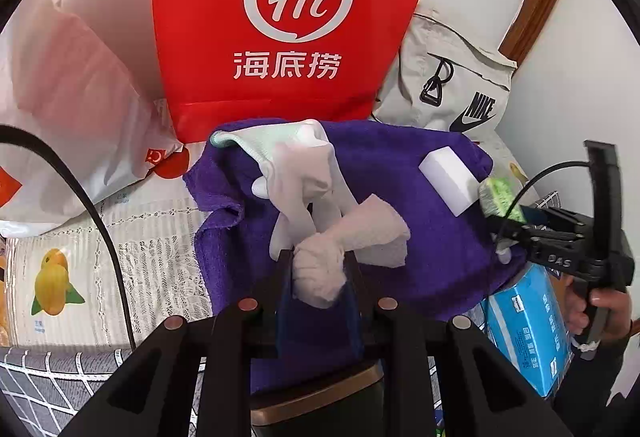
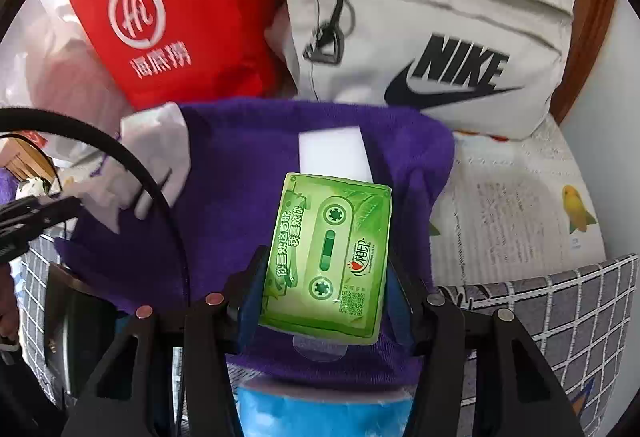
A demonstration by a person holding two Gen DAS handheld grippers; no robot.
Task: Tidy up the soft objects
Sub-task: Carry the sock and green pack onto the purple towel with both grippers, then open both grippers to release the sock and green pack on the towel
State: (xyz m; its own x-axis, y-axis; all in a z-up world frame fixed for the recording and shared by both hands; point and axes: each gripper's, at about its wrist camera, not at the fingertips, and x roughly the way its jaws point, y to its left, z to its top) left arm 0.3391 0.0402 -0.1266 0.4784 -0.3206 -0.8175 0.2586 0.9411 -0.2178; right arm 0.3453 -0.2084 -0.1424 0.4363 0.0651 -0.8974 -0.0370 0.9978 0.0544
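A purple towel (image 1: 400, 197) (image 2: 240, 177) lies spread over the table. My left gripper (image 1: 318, 277) is shut on a crumpled white cloth (image 1: 320, 269) that trails onto the towel beside white gloves (image 1: 300, 165). A white sponge block (image 1: 450, 181) (image 2: 332, 151) rests on the towel's far right. My right gripper (image 2: 324, 285) is shut on a green tissue pack (image 2: 328, 257) printed with a cassette and holds it just above the towel near the sponge. It shows at the right of the left wrist view (image 1: 502, 197).
A red Haidilao bag (image 1: 288, 17) (image 2: 172, 21) and a beige Nike bag (image 1: 448, 85) (image 2: 432, 37) stand behind the towel. A white plastic bag (image 1: 60, 109) lies at the left. A blue tissue box (image 1: 528, 329) sits at the near right, on a fruit-print tablecloth (image 1: 80, 269).
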